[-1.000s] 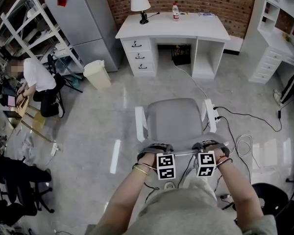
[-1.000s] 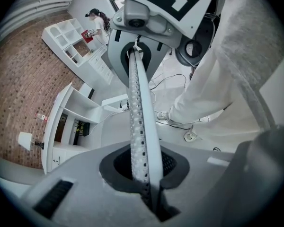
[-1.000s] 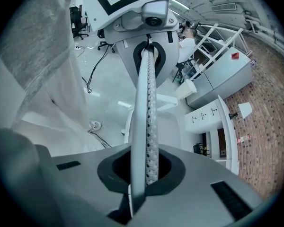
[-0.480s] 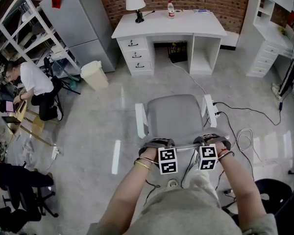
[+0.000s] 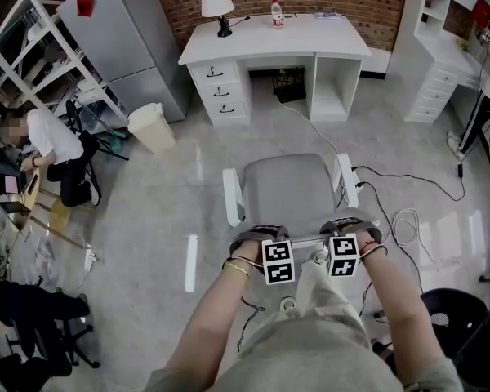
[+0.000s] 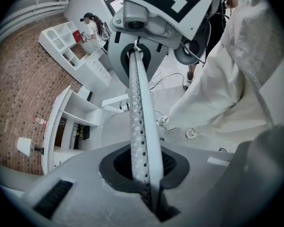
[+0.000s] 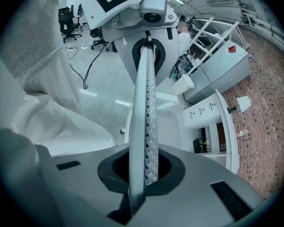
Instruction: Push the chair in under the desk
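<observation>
**A:** Barely anything has moved in a second. The chair (image 5: 290, 188) and both tools sit as before, and the desk (image 5: 310, 41) only drifts up the head view.

**B:** And the grip?

**A:** At 6 o'clock, the left gripper (image 5: 261, 237) and right gripper (image 5: 351, 229) each pinch the chair's thin back rail (image 5: 306, 240), jaws pressed onto it.

**B:** Beyond them?

**A:** The chair stands on open floor (image 5: 188, 186), well apart from the desk at 12 o'clock. A bin (image 5: 151, 127) is at 10 o'clock, and a lamp (image 5: 216, 2) and bottle (image 5: 276, 12) top the desk.

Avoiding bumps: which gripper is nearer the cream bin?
Left. On the chair, the left gripper is at the side toward the cream bin; the right gripper is farther right.
</observation>
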`<action>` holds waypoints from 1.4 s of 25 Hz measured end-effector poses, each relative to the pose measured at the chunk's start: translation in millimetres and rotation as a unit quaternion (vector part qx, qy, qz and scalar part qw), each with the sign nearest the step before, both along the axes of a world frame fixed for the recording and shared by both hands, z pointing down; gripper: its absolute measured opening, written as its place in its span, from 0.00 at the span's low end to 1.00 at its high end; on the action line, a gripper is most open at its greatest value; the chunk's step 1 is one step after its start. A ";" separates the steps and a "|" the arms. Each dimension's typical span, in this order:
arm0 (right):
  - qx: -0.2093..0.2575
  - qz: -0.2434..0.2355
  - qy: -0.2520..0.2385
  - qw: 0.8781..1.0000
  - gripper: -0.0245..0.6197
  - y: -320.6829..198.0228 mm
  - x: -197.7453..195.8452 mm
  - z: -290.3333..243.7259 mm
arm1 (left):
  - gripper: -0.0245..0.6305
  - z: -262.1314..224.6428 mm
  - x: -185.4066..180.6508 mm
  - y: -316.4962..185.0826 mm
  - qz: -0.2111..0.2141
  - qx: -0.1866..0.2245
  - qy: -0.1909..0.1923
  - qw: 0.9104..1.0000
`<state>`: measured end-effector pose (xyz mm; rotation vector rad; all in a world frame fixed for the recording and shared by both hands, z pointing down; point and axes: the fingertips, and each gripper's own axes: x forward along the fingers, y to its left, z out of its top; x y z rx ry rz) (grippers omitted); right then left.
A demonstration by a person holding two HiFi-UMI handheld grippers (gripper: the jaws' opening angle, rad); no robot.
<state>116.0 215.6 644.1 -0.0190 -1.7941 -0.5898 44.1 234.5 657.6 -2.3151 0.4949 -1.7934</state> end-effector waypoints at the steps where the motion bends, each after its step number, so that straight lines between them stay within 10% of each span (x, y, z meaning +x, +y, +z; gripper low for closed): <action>1: 0.001 0.000 0.000 1.000 0.05 -1.0 0.0 0.3 | 0.09 0.2 0.1 -1.1 0.000 0.001 0.000 1.000; 35: 0.027 0.009 -0.001 1.000 0.05 -43.8 -18.2 0.3 | 0.09 1.1 -20.9 -45.6 0.012 0.002 -0.007 1.000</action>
